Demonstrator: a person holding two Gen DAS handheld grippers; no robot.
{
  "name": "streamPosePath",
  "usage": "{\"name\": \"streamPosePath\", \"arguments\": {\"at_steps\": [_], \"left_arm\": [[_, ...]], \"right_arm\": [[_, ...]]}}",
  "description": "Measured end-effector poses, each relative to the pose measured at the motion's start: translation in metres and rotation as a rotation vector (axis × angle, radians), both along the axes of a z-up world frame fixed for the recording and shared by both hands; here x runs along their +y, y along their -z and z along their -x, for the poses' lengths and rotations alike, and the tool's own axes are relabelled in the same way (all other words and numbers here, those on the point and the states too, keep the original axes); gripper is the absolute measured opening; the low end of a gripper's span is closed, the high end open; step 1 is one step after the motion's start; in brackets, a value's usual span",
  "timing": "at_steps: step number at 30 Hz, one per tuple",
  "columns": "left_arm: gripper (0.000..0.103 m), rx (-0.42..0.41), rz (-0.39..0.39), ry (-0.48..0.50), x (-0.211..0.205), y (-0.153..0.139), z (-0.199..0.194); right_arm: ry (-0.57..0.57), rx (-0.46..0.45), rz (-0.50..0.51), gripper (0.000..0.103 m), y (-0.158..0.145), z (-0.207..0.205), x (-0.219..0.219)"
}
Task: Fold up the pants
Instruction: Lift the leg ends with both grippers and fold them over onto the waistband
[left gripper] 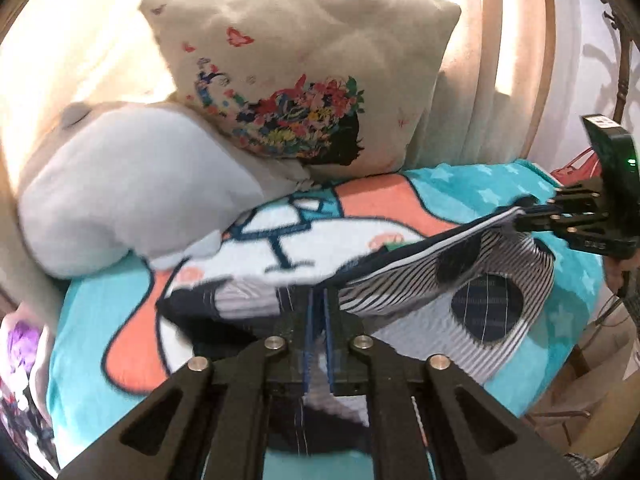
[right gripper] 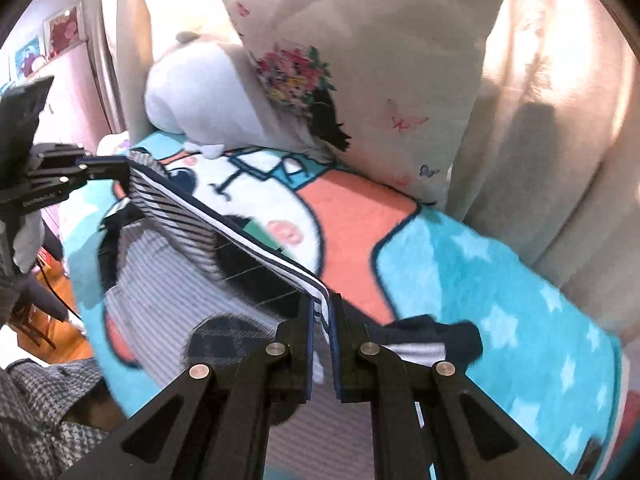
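Note:
The striped pants [left gripper: 452, 276] with dark round patches hang between both grippers above a cartoon blanket [left gripper: 100, 320]. My left gripper [left gripper: 320, 300] is shut on one end of the navy-and-white waistband. My right gripper [left gripper: 524, 216] shows at the right of the left wrist view, shut on the other end. In the right wrist view my right gripper [right gripper: 322, 312] pinches the waistband, the pants [right gripper: 172, 216] stretch taut to the left gripper [right gripper: 124, 170], and the rest of the fabric drapes down onto the blanket [right gripper: 500, 280].
A beige pillow with a flower print [left gripper: 304, 88] and a white plush toy [left gripper: 132, 188] lean at the back of the bed. Beige curtains [right gripper: 560, 140] hang behind. A wooden floor and chair legs [right gripper: 44, 320] show past the bed edge.

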State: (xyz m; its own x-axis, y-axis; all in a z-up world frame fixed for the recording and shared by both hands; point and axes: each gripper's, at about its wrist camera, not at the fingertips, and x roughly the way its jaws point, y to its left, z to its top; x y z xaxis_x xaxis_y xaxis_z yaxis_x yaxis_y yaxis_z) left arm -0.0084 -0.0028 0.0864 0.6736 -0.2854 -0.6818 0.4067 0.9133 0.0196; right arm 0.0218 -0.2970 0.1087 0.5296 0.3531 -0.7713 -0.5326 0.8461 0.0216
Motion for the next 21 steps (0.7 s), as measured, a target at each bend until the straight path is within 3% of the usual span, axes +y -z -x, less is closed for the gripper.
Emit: {"name": "streamPosePath", "arguments": {"at_steps": [3, 10, 13, 16, 17, 21], "left_arm": [[0.002, 0.003, 0.008, -0.022, 0.006, 0.016, 0.024], [0.002, 0.104, 0.105, -0.059, 0.035, 0.048, 0.059], [0.004, 0.08, 0.142, -0.082, 0.046, 0.04, 0.064], [0.019, 0.064, 0.174, -0.115, 0.054, 0.03, 0.058], [0.024, 0.053, 0.196, -0.124, 0.055, 0.024, 0.056], [0.031, -0.004, 0.234, -0.118, 0.051, -0.001, 0.043]], "right_arm": [[0.024, 0.006, -0.036, 0.008, 0.009, 0.031, -0.006], [0.103, 0.069, -0.125, 0.008, 0.046, 0.089, -0.026], [0.153, 0.072, -0.157, 0.009, 0.055, 0.102, -0.035], [0.205, 0.058, -0.205, 0.01, 0.054, 0.11, -0.044], [0.217, 0.043, -0.215, 0.012, 0.051, 0.113, -0.047], [0.252, -0.001, -0.26, 0.028, 0.039, 0.122, -0.053]]}}
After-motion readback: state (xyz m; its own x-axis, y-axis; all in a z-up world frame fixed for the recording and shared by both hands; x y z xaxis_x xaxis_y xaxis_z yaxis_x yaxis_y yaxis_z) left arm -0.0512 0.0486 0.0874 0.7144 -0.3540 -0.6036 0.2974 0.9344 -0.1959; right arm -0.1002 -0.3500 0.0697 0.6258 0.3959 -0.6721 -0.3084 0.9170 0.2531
